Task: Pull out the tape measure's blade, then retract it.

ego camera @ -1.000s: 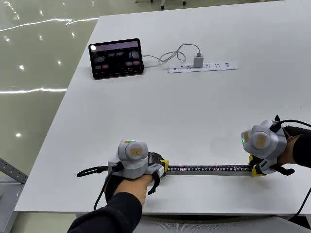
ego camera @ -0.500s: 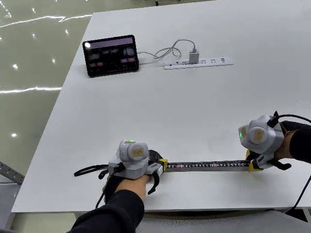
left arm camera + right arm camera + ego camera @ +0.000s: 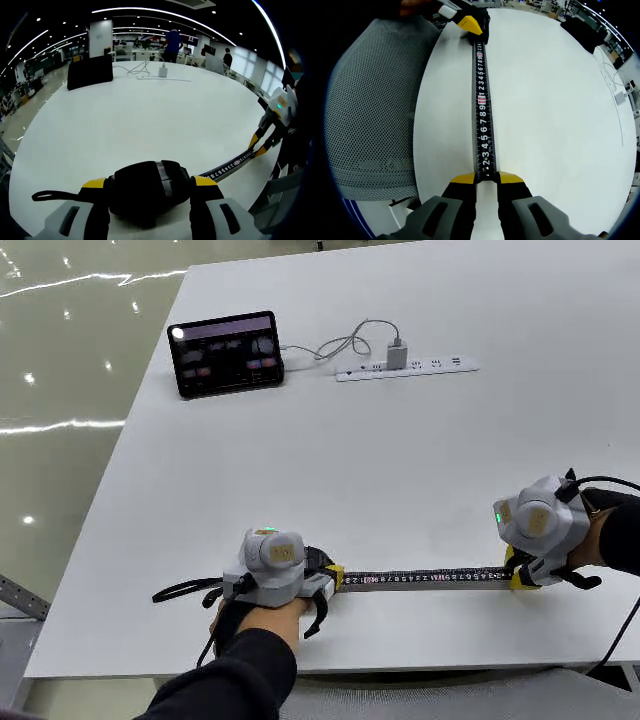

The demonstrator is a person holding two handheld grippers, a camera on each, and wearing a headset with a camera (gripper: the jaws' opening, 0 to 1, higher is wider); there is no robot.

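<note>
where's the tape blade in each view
Head view: the blade lies low, running sideways from the left gripper to the right gripper.
Left gripper view: lower right, slanting up from the black case toward the right edge.
Right gripper view: straight up the middle, from the tongs at the bottom to the case at the top.
Shared landmark: the black case, clamped in the left tongs.

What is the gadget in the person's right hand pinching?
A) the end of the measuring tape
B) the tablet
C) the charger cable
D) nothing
A: the right gripper is shut on the end of the blade, by its lowest numbers, while the left gripper clamps the case.
</note>
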